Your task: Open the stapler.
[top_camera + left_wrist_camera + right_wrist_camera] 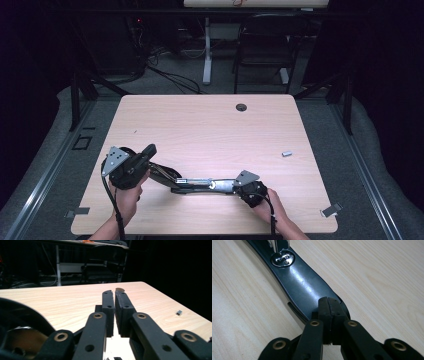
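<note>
- Black glossy metal with a silver middle, that's the long tool [195, 182] lying flat on the wooden worktop [210, 130] near the person's edge. It's looking like a stapler opened out, but I'm not sure.
- Its long axis is running left to right between the hands, the left end angling slightly away from the person.
- The right tongs [235, 184] are sitting clenched, pads together, tips right at the tool's right end. In the right gripper view the tongs [328, 300] are lying over the dark handle [302, 282], so this hand is the nearer one.
- The left tongs [150, 148] are pointing away over the left end, all but clenched with just a sliver between the pads [108, 305], and gripping nothing.
- Whether the right tips are actually pressing on the metal or just hovering, I can't tell. The left end is getting hidden under the left gripper body.
- A little grey piece [286, 153] is lying well off to the right, too small to identify.
</note>
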`<state>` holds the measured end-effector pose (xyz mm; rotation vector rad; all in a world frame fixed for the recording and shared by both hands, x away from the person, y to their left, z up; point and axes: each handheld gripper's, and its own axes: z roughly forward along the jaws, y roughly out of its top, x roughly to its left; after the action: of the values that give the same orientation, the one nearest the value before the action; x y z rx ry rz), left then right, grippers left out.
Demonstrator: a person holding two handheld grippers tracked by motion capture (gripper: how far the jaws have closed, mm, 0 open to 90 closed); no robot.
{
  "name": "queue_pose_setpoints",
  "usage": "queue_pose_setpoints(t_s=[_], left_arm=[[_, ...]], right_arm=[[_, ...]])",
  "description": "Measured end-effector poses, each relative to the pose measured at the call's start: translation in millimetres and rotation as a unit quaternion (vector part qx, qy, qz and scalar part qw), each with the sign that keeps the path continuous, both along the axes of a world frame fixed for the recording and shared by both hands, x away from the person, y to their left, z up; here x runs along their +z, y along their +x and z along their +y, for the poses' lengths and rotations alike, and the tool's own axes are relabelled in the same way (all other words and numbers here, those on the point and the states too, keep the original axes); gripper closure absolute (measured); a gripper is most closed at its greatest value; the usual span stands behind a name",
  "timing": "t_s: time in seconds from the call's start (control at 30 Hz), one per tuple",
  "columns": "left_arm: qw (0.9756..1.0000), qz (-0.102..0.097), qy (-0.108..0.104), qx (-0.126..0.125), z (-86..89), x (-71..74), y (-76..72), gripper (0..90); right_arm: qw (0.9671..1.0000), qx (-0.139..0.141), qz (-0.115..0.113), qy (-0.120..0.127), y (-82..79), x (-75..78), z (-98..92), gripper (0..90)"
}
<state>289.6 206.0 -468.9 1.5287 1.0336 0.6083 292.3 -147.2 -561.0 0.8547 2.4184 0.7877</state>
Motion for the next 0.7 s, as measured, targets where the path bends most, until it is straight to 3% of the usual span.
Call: queue_pose_setpoints(t_s=[0.17, 0.27, 0.33, 0.43, 0.5, 0.6, 0.63, 0.7], left_arm=[[0.9995, 0.010, 0.004, -0.030, -1.2, 0.9, 1.7, 78.2], [0.9971, 0.020, 0.008, -0.073, -4.9, 2.8, 4.1, 69.6], [0.9929, 0.044, 0.008, -0.110, -8.6, 2.1, 7.1, 62.3], [0.9863, 0.073, 0.024, -0.146, -15.7, -1.8, 10.7, 52.6], [0.9822, 0.083, 0.037, -0.165, -19.4, -2.9, 11.8, 45.5], [0.9756, 0.096, 0.050, -0.191, -24.8, -3.6, 11.6, 39.2], [0.9724, 0.103, 0.054, -0.202, -26.5, -4.1, 11.4, 37.6], [0.9673, 0.111, 0.069, -0.218, -28.4, -5.1, 9.1, 34.3]], right_arm=[[1.0000, 0.005, -0.008, 0.000, 1.9, 0.3, -4.0, 78.4], [0.9998, 0.006, 0.018, 0.008, 7.0, 4.1, -5.5, 68.0], [0.9994, 0.009, 0.035, 0.004, 10.6, 7.2, -7.7, 65.2], [0.9993, 0.001, 0.036, 0.004, 12.7, 9.8, -10.1, 59.8], [0.9996, -0.007, 0.026, 0.009, 13.1, 13.3, -11.6, 51.1], [0.9986, -0.018, -0.001, 0.050, 12.9, 22.3, -17.1, 43.2], [0.9980, -0.019, -0.002, 0.060, 12.9, 25.6, -18.5, 39.7], [0.9980, -0.026, -0.002, 0.057, 15.7, 30.7, -20.3, 36.5]])
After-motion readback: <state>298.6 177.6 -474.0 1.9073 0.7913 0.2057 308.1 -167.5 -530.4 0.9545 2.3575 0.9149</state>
